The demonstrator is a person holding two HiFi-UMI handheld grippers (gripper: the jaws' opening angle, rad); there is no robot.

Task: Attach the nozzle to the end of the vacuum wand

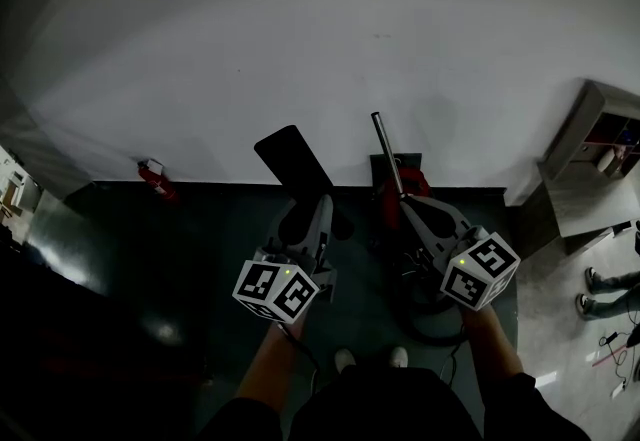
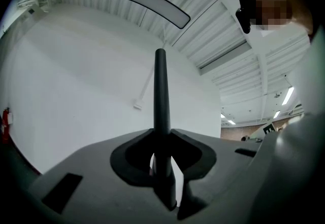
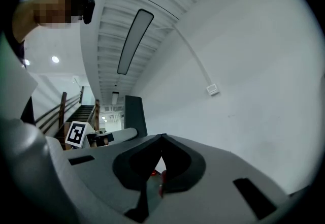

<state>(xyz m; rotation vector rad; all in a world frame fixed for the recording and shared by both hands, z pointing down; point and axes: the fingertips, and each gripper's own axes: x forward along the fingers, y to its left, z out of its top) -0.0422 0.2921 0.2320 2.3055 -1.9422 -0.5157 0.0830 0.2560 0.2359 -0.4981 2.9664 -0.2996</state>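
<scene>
1. Pinching the black nozzle (image 1: pixel 297 164) low down, the left tongs (image 1: pixel 314 207) hold it up in the air in front of the white wall (image 1: pixel 200 49). In the left gripper view the nozzle (image 2: pixel 161 96) stands straight up from between the tongs (image 2: pixel 162 167), seen from its thin edge.
2. The right tongs (image 1: pixel 412 207) are pressed together. In the right gripper view nothing clear sits between them (image 3: pixel 160 167); only a tiny bit of red peeks through, and I cannot tell what it is.
3. The shiny wand (image 1: pixel 386 151) stands just to the right of the nozzle. It rises from the red vacuum (image 1: pixel 398 191) on the floor and leans a little to the left. Its top end is bare.
4. The nozzle leans more to the left than the wand does, so the two long shapes do not line up yet. They are near each other but apart.
5. The left hand has the nozzle, so I think it has to do the moving: over to the right, then turned to point the same way as the wand.
6. The right tongs are closer to the wand, just by its lower part. They could help keep it from wobbling.
7. I cannot tell which end of the nozzle fits onto the wand.
</scene>
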